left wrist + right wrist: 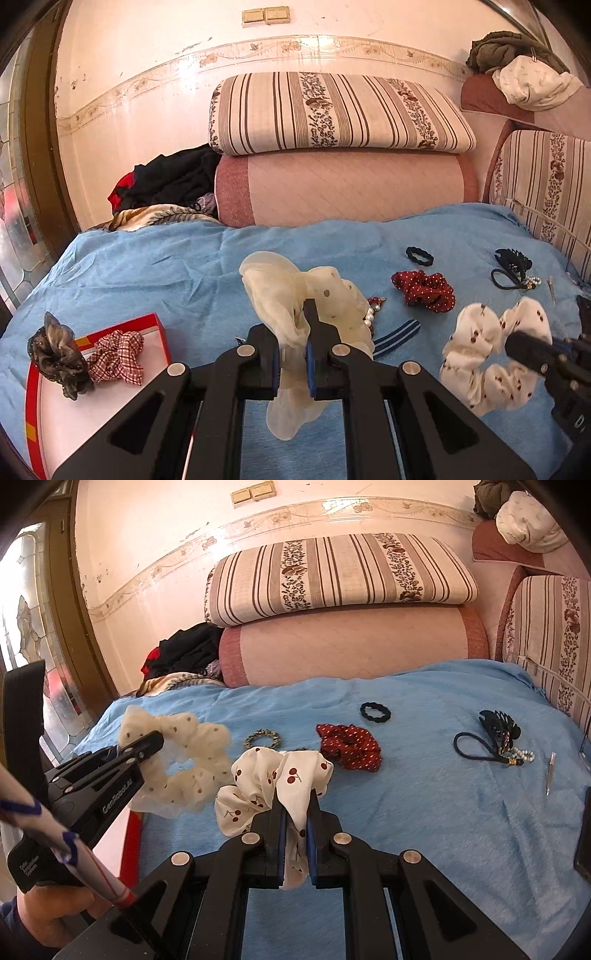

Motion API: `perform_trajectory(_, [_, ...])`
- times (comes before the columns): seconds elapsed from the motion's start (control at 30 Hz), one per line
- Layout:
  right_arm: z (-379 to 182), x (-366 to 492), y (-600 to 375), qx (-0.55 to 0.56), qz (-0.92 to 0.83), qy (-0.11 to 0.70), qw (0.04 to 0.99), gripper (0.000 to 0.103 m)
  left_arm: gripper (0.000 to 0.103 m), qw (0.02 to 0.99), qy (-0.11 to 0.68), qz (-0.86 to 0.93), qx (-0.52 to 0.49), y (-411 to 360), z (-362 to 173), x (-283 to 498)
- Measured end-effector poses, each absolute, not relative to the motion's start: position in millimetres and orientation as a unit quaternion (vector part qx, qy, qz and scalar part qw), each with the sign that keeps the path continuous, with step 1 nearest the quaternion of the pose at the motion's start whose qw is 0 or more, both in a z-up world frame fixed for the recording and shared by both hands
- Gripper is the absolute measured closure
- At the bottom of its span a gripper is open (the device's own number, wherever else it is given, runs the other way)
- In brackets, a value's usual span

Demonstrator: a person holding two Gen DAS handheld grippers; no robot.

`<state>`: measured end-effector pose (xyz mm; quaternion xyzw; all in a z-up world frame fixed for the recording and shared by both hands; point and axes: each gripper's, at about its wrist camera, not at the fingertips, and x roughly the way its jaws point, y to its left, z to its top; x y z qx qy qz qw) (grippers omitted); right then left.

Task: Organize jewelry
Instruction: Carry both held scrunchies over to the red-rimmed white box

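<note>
- Left wrist view: the left gripper has its fingers clamped on a cream scrunchie, held above the blue bed cover.
- A red box at lower left holds a checked scrunchie and a brown scrunchie.
- At right, the right gripper pinches a cherry scrunchie.
- Right wrist view: the right gripper has its fingers closed on the cherry scrunchie, lifted off the bed.
- A red dotted scrunchie, a black hair tie and a claw clip lie on the cover beyond.

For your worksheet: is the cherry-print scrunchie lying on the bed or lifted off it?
Lifted. The right gripper is shut on the cherry-print scrunchie, whose fabric hangs from the jaws above the blue bedspread.
</note>
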<state>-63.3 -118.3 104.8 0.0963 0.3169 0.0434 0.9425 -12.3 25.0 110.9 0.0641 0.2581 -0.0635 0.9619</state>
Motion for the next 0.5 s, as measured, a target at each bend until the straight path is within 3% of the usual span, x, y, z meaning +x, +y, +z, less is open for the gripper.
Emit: perform_trajectory(0.5, [110.7, -74.1, -75.7, 0.081, 0.036, 0.338, 0.937, 0.093, 0.093, 0.968, 0.245, -0.043, 0.034, 65.2, 134.2, -23.0])
